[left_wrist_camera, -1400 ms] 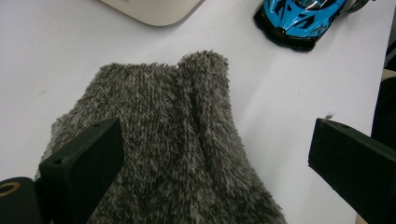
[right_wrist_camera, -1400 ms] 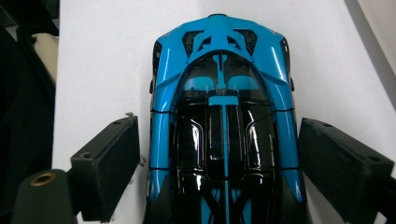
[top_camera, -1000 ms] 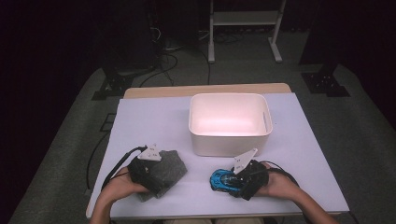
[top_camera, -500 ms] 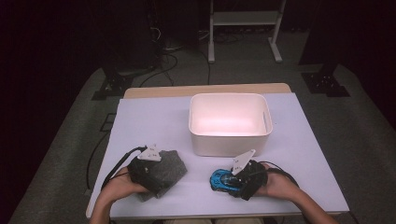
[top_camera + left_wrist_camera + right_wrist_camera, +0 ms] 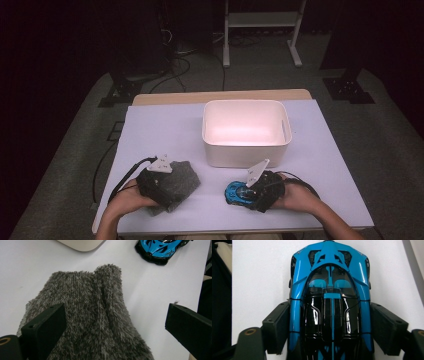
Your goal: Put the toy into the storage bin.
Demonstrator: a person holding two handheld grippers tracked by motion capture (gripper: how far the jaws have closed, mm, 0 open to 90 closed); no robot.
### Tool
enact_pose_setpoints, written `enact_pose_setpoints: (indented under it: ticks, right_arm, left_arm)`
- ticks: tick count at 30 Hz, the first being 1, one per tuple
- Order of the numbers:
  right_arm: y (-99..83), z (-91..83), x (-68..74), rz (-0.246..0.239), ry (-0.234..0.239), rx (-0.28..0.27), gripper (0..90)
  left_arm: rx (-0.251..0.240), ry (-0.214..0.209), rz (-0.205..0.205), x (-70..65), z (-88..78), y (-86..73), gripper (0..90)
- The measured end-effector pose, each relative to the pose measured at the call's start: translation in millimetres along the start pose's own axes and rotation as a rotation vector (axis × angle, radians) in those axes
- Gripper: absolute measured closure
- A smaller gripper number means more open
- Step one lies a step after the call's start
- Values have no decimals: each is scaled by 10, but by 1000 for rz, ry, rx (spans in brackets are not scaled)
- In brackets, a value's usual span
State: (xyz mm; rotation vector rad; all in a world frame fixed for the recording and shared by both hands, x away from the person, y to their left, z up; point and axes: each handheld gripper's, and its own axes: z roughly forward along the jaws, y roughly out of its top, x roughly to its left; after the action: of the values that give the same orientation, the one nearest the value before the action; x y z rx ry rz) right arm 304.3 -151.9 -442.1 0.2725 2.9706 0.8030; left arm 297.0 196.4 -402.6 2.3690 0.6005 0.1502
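A blue and black toy car (image 5: 329,277) lies on the white table near the front right, also seen as the car (image 5: 234,192) from above. My right gripper (image 5: 330,322) has just been closing its jaws, and both pads now touch the car's sides. From above, the right gripper (image 5: 246,193) points left along the car. A grey fuzzy cloth (image 5: 95,315) lies at the front left, shown from above as the cloth (image 5: 181,181). My left gripper (image 5: 116,315) hangs over it with its jaws wide apart, one over the cloth and one over bare table. The left gripper (image 5: 167,182) holds nothing.
An empty white bin (image 5: 245,104) stands in the middle of the table, just behind both grippers; its corner (image 5: 80,243) shows in the left gripper view. The table's front edge (image 5: 225,231) runs close under the hands. Cables trail from each gripper.
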Motion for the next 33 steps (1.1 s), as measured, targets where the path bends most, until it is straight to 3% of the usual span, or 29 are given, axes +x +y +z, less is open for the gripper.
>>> enact_pose_setpoints:
  ticks: [19,33]
  right_arm:
    - [26,-13,-13,-27,16,19,250]
    - [54,-24,2,-35,41,-6,252]
  left_arm:
    - [-2,-2,-1,5,-10,-7,29]
    - [-4,-3,-2,10,-17,-21,29]
